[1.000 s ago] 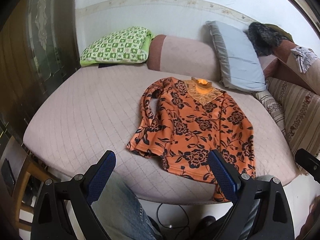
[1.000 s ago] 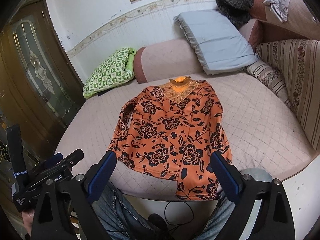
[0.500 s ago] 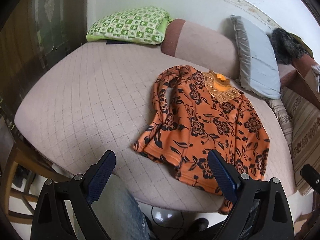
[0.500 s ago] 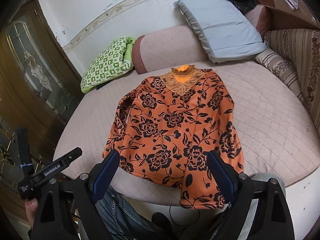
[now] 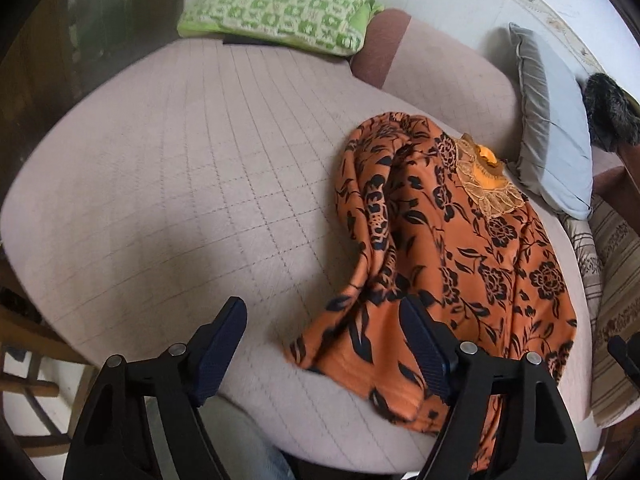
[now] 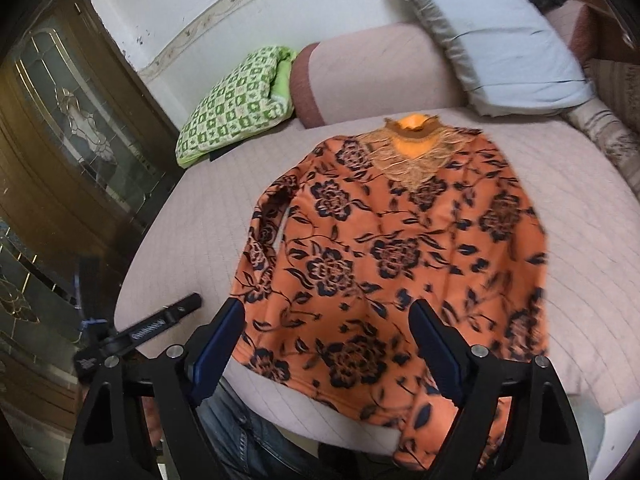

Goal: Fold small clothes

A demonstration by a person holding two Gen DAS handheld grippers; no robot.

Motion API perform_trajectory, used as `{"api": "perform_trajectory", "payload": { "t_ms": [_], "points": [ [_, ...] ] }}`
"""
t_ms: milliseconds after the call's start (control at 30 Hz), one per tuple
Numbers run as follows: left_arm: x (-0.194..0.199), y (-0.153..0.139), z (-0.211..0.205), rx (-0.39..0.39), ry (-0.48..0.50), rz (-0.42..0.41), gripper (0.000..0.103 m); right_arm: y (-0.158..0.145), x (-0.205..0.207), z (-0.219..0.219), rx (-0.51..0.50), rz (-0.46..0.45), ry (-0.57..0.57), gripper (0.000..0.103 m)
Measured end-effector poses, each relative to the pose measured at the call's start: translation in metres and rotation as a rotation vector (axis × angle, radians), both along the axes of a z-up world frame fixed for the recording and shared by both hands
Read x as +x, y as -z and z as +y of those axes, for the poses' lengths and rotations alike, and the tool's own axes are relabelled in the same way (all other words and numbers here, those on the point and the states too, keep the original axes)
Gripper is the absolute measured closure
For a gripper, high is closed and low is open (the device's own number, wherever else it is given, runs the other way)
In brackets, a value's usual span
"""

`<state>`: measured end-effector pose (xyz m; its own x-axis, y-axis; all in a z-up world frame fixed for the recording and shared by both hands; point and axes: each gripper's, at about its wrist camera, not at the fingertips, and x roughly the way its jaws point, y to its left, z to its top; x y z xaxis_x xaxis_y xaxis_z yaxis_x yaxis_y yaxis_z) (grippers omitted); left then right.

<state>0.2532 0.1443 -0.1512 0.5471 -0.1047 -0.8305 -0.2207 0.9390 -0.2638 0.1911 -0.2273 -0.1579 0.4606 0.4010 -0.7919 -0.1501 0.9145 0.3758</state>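
An orange top with black flowers and a lace collar (image 5: 452, 248) lies flat on the pink quilted sofa seat (image 5: 192, 184), collar toward the backrest; it also shows in the right wrist view (image 6: 392, 256). Its left sleeve is folded in along the body, and its hem hangs over the seat's front edge. My left gripper (image 5: 324, 336) is open and empty, low over the seat at the hem's left corner. My right gripper (image 6: 328, 340) is open and empty, above the hem. The left gripper's body (image 6: 140, 332) shows at the left of the right wrist view.
A green checked pillow (image 5: 280, 8) lies at the back left. A grey pillow (image 6: 496, 40) leans on the pink backrest (image 6: 384, 68). A striped cushion (image 5: 612, 280) is at the right. A dark glazed door (image 6: 68, 148) stands left. Jeans-clad legs (image 6: 248, 444) are below the seat edge.
Both grippers have moved forward and down toward the top's hem. Both stay open. The top has not moved.
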Motion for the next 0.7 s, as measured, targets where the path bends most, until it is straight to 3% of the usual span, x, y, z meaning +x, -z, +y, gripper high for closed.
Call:
{"api": "perform_trajectory", "payload": {
  "t_ms": [167, 233, 300, 400, 567, 700],
  "points": [
    [0.042, 0.037, 0.008, -0.095, 0.052, 0.036, 0.038, 0.012, 0.035, 0.025, 0.021, 0.032, -0.045, 0.022],
    [0.056, 0.052, 0.012, -0.111, 0.054, 0.062, 0.050, 0.015, 0.046, 0.035, 0.021, 0.033, -0.060, 0.022],
    [0.066, 0.066, 0.019, -0.127, 0.047, 0.080, 0.072, 0.017, 0.057, 0.046, 0.024, 0.034, -0.085, 0.022],
    [0.075, 0.086, 0.036, -0.179, 0.026, 0.114, 0.095, 0.026, 0.070, 0.067, 0.034, 0.062, -0.137, 0.022],
    [0.062, 0.069, 0.067, -0.264, -0.021, -0.014, 0.103, 0.030, 0.100, 0.121, 0.060, 0.096, -0.260, 0.022],
    [0.049, 0.036, 0.080, -0.230, -0.031, -0.134, 0.103, 0.028, 0.132, 0.181, 0.093, 0.119, -0.388, 0.021]
  ]
}}
